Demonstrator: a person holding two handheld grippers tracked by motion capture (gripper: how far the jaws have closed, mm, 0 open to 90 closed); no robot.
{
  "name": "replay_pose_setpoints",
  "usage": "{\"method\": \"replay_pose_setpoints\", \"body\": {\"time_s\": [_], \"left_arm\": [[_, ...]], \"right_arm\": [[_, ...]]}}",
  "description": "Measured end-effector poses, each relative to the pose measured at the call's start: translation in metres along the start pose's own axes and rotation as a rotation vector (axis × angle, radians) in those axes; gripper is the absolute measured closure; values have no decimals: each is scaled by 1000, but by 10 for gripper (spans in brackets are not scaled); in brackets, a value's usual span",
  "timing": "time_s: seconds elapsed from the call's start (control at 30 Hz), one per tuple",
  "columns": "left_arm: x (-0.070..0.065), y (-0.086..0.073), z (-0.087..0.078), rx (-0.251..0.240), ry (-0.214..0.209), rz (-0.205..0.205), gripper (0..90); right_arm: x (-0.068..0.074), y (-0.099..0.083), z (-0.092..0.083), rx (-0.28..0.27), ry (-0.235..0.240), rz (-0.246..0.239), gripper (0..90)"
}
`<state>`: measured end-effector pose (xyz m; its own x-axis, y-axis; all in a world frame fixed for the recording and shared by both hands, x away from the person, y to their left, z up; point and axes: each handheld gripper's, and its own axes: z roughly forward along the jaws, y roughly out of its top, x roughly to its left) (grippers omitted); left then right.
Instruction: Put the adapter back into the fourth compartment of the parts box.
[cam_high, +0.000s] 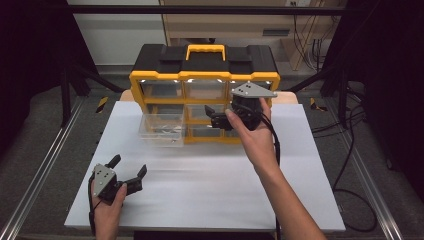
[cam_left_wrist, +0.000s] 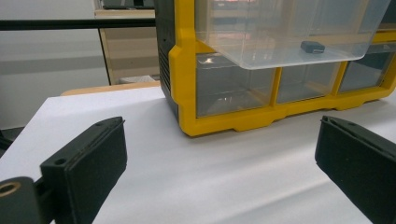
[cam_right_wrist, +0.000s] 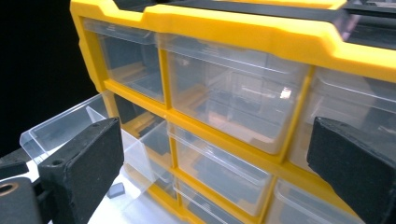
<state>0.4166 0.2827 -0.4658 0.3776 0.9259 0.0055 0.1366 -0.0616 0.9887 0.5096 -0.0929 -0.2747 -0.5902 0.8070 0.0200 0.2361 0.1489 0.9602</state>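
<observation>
Here is the left gripper (cam_high: 129, 171), held low over the white table (cam_high: 210, 195) in the person's left hand (cam_high: 109, 207), its jaws spread wide with nothing between them. Looking along those jaws in the left gripper view, bare white board lies between and ahead, and beyond it stands the yellow-and-black drawer cabinet (cam_left_wrist: 224, 121), up ahead and a little to the right. One clear drawer (cam_left_wrist: 285, 32) juts out from the cabinet's left column, hanging above and ahead of the jaws, and a small dark piece (cam_left_wrist: 312, 46) sits on its transparent floor. The left gripper is well apart from all of it. Over to the right gripper (cam_high: 220, 121): it is up at the cabinet face, held in the right hand (cam_high: 257, 140), grey three-cornered plate (cam_high: 253, 90) on top, and its jaws too stand wide, gripping nothing. From the right gripper view, the cabinet's front fills the space ahead of the jaws, rows of closed clear drawers in yellow framing, the middle one of the top row (cam_right_wrist: 233, 98) directly ahead between the two pads. Down to the left of that gripper, beside its left jaw, the pulled-out drawer (cam_right_wrist: 65, 126) pokes forward, and the same little dark piece (cam_right_wrist: 115, 190) shows through its clear bottom, just right of the left jaw. On top of the cabinet, the yellow carry handle (cam_high: 205, 49) lies beyond the right gripper.
</observation>
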Motion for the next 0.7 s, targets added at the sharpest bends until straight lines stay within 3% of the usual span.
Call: {"method": "replay_pose_setpoints", "body": {"time_s": [0.37, 0.7], "left_arm": [[0, 1, 0, 7, -5, -8, 21], [-2, 5, -2, 9, -27, -27, 21]], "right_arm": [[-15, -8, -17, -4, -31, 8, 40], [-34, -29, -36, -12, -64, 37, 37]]}}
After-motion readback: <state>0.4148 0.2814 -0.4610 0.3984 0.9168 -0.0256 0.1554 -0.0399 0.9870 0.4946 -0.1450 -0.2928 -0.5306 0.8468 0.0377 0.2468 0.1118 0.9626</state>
